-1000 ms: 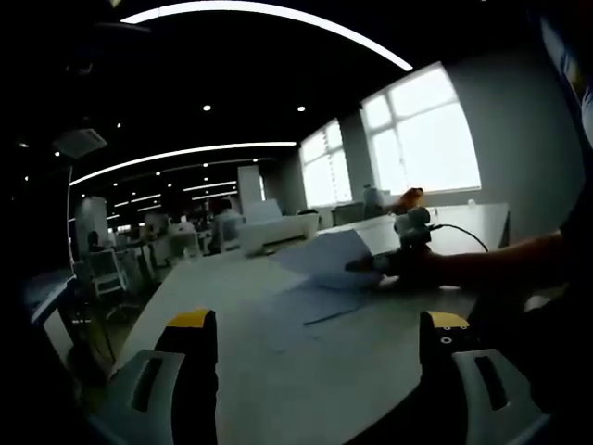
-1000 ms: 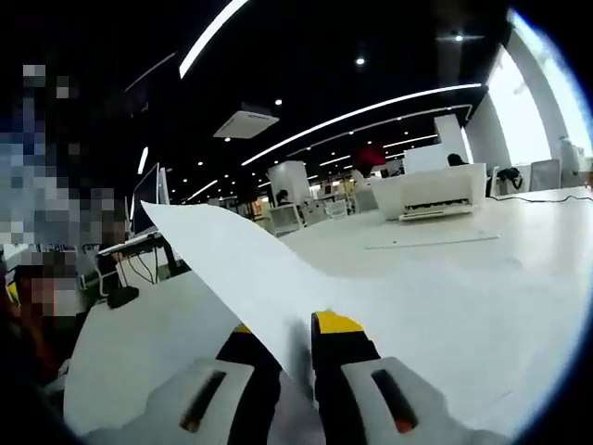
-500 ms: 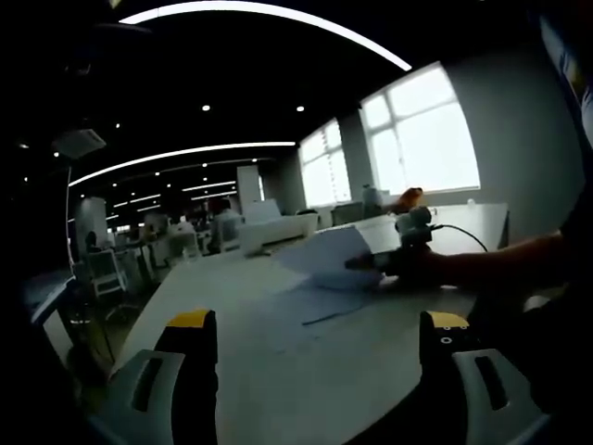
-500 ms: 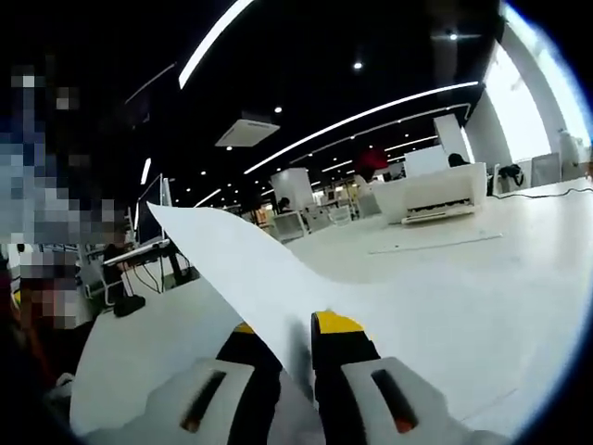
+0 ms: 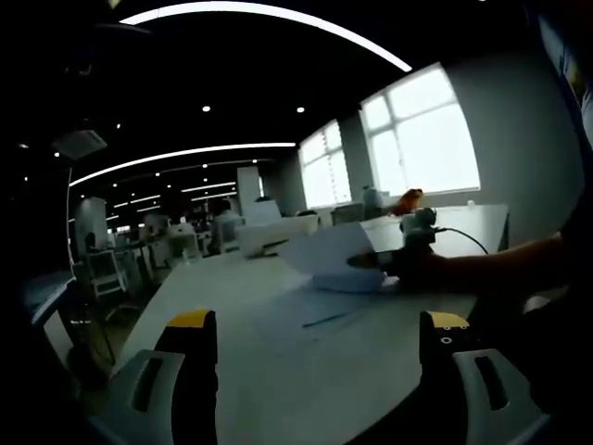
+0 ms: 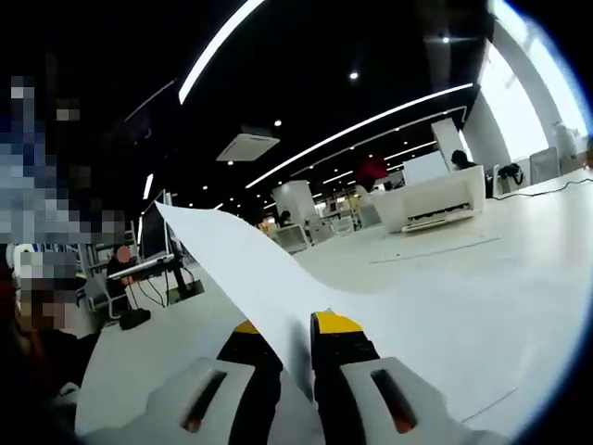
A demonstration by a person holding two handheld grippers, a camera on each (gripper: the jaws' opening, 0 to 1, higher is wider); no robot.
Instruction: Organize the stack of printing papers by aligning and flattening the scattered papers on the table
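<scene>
In the right gripper view a white sheet of paper (image 6: 250,269) curls up and away to the left, pinched between the yellow-tipped jaws of my right gripper (image 6: 289,332), which is shut on its edge. In the left gripper view that same sheet of paper (image 5: 326,255) is lifted above the white table (image 5: 278,371), held by the right gripper (image 5: 371,262) in a person's hand. More paper (image 5: 306,311) lies flat on the table under it. My left gripper (image 5: 315,326) stands open, low over the near table, with nothing between its jaws.
A white printer (image 6: 435,204) stands at the far end of the table, with a cable (image 5: 463,236) running near the windows (image 5: 408,139). Desks, chairs and monitors (image 6: 148,269) fill the office beyond the table's left edge.
The right gripper has lifted the sheet a little higher and moved slightly right over the table. The left gripper has stayed still.
</scene>
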